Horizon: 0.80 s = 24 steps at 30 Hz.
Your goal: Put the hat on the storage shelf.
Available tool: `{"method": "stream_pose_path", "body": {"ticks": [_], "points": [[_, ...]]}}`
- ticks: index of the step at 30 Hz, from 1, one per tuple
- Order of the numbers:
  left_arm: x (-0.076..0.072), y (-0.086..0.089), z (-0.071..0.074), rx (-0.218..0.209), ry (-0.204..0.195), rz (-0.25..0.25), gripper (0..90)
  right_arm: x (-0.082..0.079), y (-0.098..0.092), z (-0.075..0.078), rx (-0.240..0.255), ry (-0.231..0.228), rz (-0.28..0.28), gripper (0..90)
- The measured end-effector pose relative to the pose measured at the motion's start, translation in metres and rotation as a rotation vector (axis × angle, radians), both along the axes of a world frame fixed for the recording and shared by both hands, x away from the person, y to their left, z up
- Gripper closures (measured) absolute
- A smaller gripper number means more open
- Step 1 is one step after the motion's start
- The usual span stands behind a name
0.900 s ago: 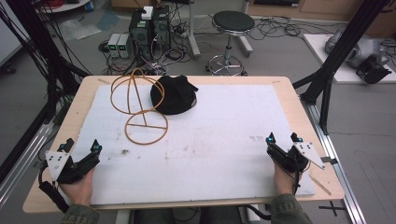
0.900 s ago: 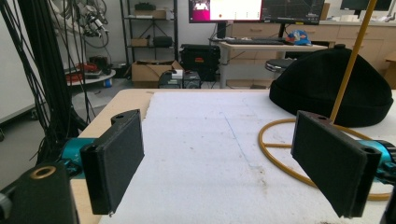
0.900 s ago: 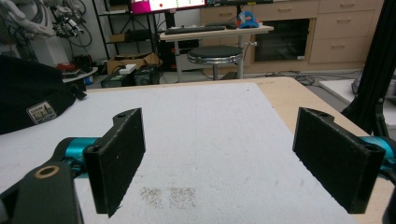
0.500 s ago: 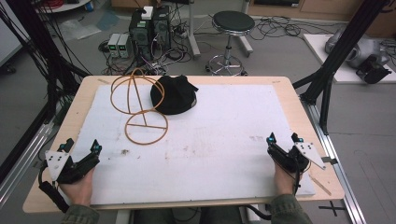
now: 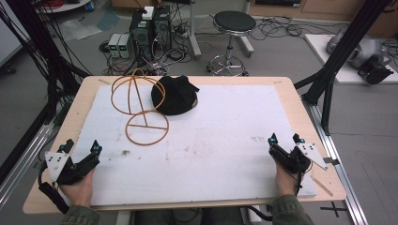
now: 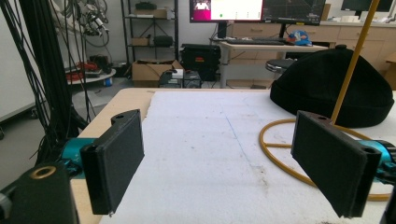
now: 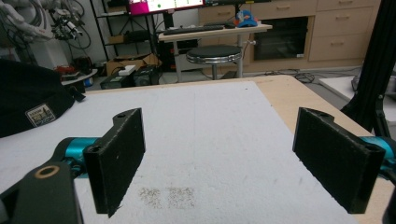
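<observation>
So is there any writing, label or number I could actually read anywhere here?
None can be read.
Small woven patch on the black fabric cap: has marks, too blurred to read.
Monitor screens in the background: coloured panels, text too small.
White foam mat: stains, no writing.

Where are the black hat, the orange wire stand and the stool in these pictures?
black hat (image 5: 173,96), high view, on its crown.
orange wire stand (image 5: 147,128), high view, on the crossbar of its flat base ring.
stool (image 5: 234,20), high view, on its round seat.
</observation>
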<state>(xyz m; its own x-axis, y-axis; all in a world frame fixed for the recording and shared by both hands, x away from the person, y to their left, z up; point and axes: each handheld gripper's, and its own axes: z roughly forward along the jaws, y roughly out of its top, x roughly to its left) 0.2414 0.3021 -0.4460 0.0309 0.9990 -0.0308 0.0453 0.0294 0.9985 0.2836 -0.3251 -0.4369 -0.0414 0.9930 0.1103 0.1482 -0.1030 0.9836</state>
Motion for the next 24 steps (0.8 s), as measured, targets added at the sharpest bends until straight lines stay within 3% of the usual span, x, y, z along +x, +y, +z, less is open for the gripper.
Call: {"method": "stream_pose_path", "body": {"ticks": [24], "points": [[0.0005,-0.0002,-0.0003,0.003,0.005,-0.004,17.2,0.0032,-0.0013,0.0001,0.003,0.009,0.014,16.2]]}}
